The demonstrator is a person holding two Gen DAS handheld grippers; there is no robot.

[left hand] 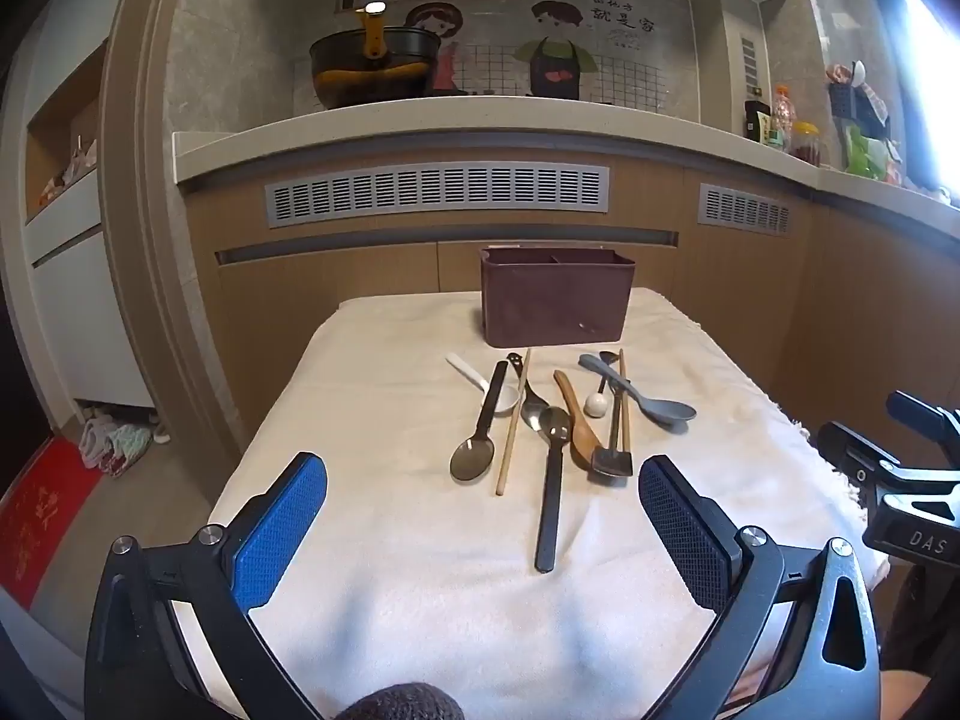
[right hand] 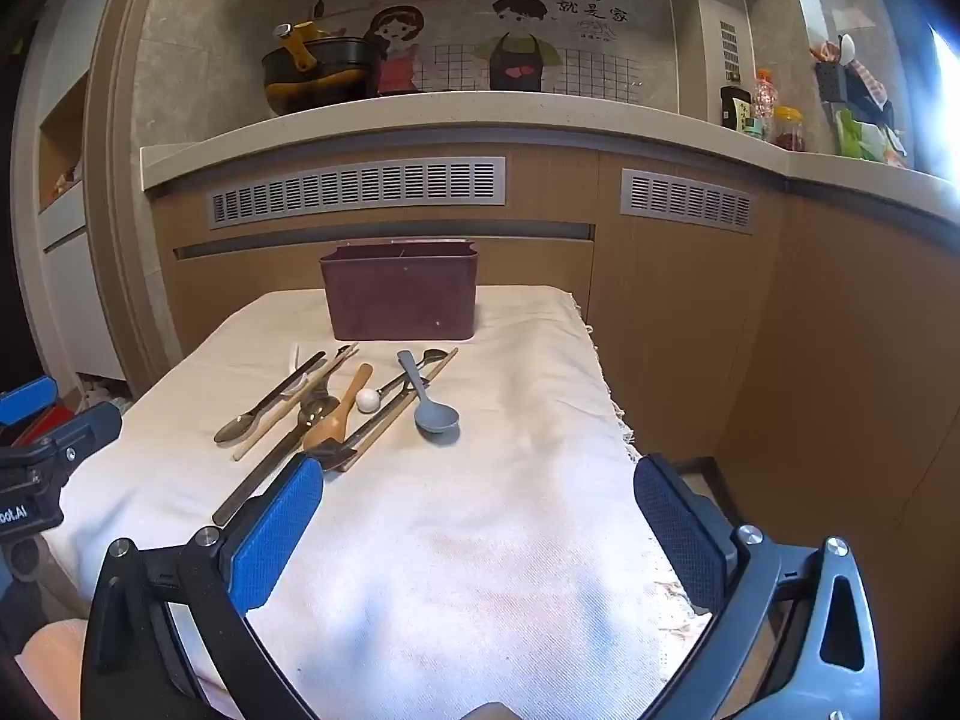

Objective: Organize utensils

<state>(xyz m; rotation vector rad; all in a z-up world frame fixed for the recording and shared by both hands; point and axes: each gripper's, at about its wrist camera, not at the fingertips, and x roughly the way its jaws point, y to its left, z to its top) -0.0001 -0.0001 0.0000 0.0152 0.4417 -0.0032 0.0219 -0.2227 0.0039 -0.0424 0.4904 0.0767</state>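
Left wrist view shows your left gripper (left hand: 483,498) held over the near part of the cream towel-covered table (left hand: 372,396), its blue-padded and black-padded fingers spread wide with nothing between them. Beyond it the utensils lie in a loose row on the towel, mostly lengthwise toward you, which leaves their handles easy to take from this side: a long dark-handled metal spoon (left hand: 552,492) reaching nearest to you, a second dark-handled spoon (left hand: 480,432) to its left, a pale wooden chopstick (left hand: 513,426) between them, a white ceramic spoon (left hand: 480,381) partly under that second spoon, a brown wooden spoon (left hand: 573,420), a grey plastic spoon (left hand: 642,399) angled off to the right, and a small white-tipped spoon (left hand: 597,403). Several cross or touch, so you would likely lift 1 at a time. The dark maroon rectangular plastic holder (left hand: 558,297) stands upright at the far edge, just behind the row, with a divider splitting it into 2 compartments; both look empty from here, so I judge the sorting has not begun. Your right gripper (right hand: 480,498) is likewise spread and empty in the right wrist view, hovering over bare towel to the right of the grey spoon, well placed to take that side of the pile.
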